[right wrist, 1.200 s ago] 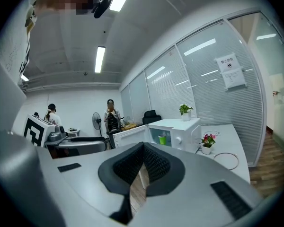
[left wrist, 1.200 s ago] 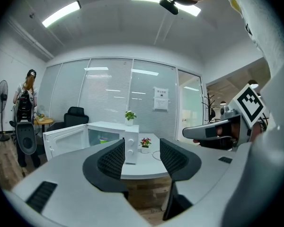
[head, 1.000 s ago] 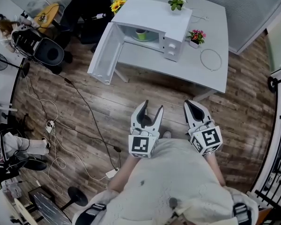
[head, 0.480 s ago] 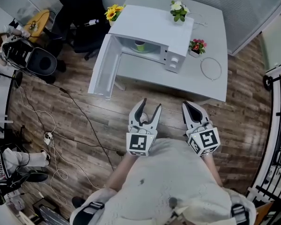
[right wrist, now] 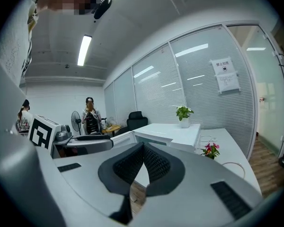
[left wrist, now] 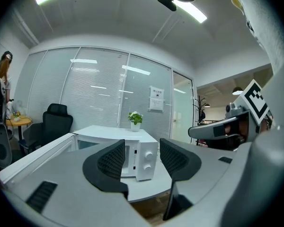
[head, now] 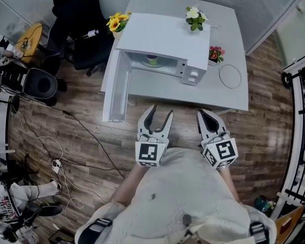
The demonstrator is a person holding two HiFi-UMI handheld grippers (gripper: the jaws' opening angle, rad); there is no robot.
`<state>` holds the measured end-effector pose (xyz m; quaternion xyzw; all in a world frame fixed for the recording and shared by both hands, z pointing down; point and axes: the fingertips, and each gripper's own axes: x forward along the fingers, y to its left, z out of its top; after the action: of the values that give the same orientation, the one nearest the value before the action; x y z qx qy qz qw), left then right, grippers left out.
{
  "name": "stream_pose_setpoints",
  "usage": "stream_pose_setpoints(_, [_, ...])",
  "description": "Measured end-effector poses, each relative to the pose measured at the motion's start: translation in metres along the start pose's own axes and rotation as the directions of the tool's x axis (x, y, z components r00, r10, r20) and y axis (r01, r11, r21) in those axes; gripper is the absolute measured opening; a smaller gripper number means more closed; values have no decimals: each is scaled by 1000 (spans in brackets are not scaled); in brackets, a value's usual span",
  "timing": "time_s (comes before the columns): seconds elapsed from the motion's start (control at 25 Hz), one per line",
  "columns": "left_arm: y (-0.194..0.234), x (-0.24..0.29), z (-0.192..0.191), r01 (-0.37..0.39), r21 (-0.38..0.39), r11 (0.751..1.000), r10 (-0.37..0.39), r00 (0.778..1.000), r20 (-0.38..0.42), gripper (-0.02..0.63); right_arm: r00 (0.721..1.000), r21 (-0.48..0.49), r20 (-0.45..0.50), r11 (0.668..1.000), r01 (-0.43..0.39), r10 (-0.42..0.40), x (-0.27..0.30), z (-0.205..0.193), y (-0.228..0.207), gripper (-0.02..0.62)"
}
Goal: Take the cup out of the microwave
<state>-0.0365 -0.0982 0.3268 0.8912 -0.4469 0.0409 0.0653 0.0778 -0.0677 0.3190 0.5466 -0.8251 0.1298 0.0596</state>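
Head view: white microwave [head: 162,39] sits on the grey desk [head: 229,93], toward its left half, door [head: 117,93] swung fully open past the desk's front left edge. Green cup [head: 152,60] stands inside the microwave cavity on the turntable, untouched.

Left hand-held gripper [head: 155,118]: jaws apart, nothing between them; in its own view [left wrist: 142,148] only the distant microwave shows through the gap. Right hand-held gripper [head: 208,117]: jaws together at the tips, empty, confirmed in its own view [right wrist: 143,148]. Both are held in front of the person's chest, over the wooden floor [head: 91,136], short of the desk's front edge and well apart from the microwave.

Other items: yellow flowers [head: 118,22] at the desk's back left corner; white flowers [head: 195,18] at the microwave's far right corner, on top or just behind, cannot tell; pink flowers [head: 215,53] on the desk just right of the microwave; white cable loop [head: 229,77] near the front right corner. Black chair [head: 76,24] left of the desk.

Writing: paper notice [right wrist: 226,74] on the glass wall, print too small to read. No brand legible on the microwave panel, only two knobs [left wrist: 149,157]. Marker cubes [head: 148,154] carry black-and-white square patterns, no letters
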Motion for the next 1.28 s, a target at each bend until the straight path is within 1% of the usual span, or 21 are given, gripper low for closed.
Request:
stream_pose_setpoints(0.12, [25, 7, 0, 23, 4, 1000, -23, 1000, 1, 244, 1000, 1, 9, 1000, 16, -16, 24, 2, 9, 9])
stream_pose_setpoints(0.28, [48, 8, -2, 33, 10, 999, -33, 999, 2, 244, 1000, 1, 15, 1000, 21, -21, 46, 3, 21, 9])
stream_pose_setpoints(0.52, [87, 6, -18, 9, 4, 1000, -9, 1000, -11, 244, 1000, 7, 0, 1000, 15, -15, 72, -10, 38, 9])
stream_pose_setpoints(0.64, [97, 4, -23, -3, -10, 1000, 3, 1000, -14, 244, 1000, 10, -11, 1000, 17, -17, 79, -16, 40, 9])
stream_pose_setpoints(0.76, [105, 7, -33, -7, -1, 1000, 7, 999, -31, 244, 1000, 7, -14, 1000, 14, -14, 87, -20, 40, 9])
stream_pose_setpoints(0.96, [117, 28, -45, -1, -6, 1000, 1, 999, -54, 244, 999, 11, -25, 1000, 27, -27, 102, -23, 31, 9])
stream_pose_setpoints(1.16, [121, 59, -58, 6, 1, 1000, -6, 997, -71, 244, 999, 24, -41, 999, 32, -31, 117, -29, 7, 9])
stream_pose_setpoints(1.28, [127, 78, -63, -6, 2, 1000, 6, 997, -77, 244, 999, 14, -44, 1000, 25, -24, 131, -28, -6, 9])
